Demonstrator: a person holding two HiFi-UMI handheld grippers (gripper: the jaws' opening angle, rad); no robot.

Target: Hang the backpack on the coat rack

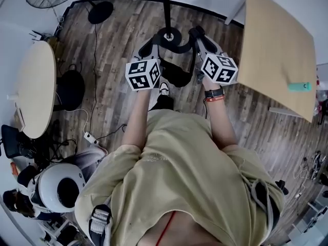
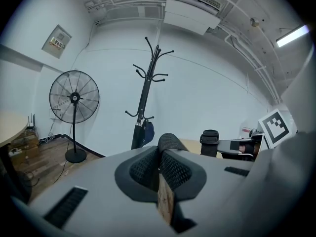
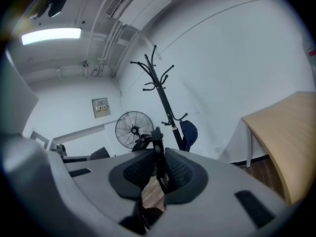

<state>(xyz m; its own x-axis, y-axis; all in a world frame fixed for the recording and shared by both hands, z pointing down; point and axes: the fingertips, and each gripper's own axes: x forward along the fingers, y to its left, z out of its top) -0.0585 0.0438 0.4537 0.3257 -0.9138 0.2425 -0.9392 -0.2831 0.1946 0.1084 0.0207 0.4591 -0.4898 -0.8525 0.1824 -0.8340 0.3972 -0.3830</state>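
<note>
Backpack (image 1: 177,76) hangs long axis vertical — straps (image 1: 176,48) uppermost, beside coat rack (image 1: 167,9).

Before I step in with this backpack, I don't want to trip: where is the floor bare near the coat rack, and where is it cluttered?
Bare floor lies between the rack base and the right table, and between the base and the fan foot. Left is crowded: cables, a black bag by the round table.

Bright, even room light, ceiling tube (image 3: 52,33) glaring — fisheye edges dark, bent
</note>
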